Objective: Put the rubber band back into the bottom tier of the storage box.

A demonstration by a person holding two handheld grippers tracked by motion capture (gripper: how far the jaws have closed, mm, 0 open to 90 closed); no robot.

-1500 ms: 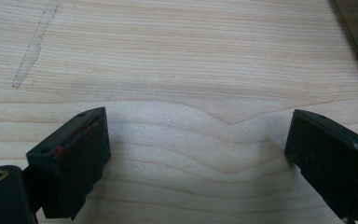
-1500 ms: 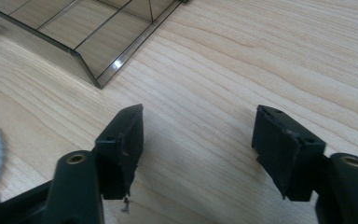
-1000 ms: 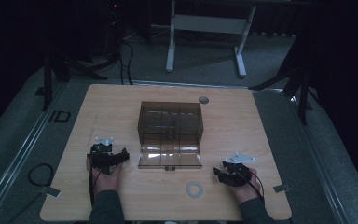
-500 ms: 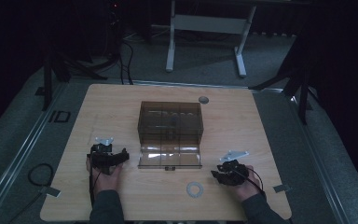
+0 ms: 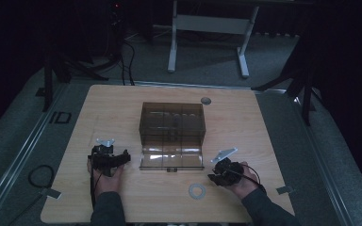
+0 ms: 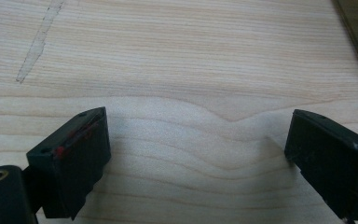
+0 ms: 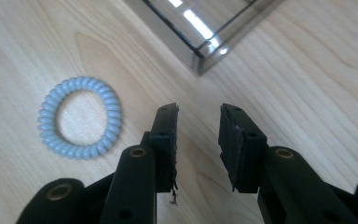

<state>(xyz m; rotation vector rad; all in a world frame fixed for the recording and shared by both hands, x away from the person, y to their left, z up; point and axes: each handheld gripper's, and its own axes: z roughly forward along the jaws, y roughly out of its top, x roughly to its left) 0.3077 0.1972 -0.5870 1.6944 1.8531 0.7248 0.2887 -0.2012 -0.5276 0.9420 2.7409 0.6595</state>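
A pale blue coiled hair tie (image 7: 80, 84) lies flat on the wooden table (image 5: 264, 141), near the front edge (image 5: 190, 190). My right gripper (image 7: 199, 111) hovers low just to its right, jaws a narrow gap apart with nothing between them; in the high view it (image 5: 224, 172) sits right of the tie. A smoky clear box (image 5: 172, 125) stands mid-table with its lid (image 5: 172, 159) folded flat toward me. My left gripper (image 6: 198, 123) is wide open over bare wood, left of the lid (image 5: 107, 157).
The lid's corner (image 7: 200, 42) is just ahead of my right gripper. A small grey disc (image 5: 206, 100) rests near the table's far edge. A desk frame (image 5: 207, 28) stands on the floor beyond, and a cable loop (image 5: 40, 176) lies at the left.
My right gripper has shifted a little to the left, closer to the hair tie. The left gripper, box and tie have not moved.
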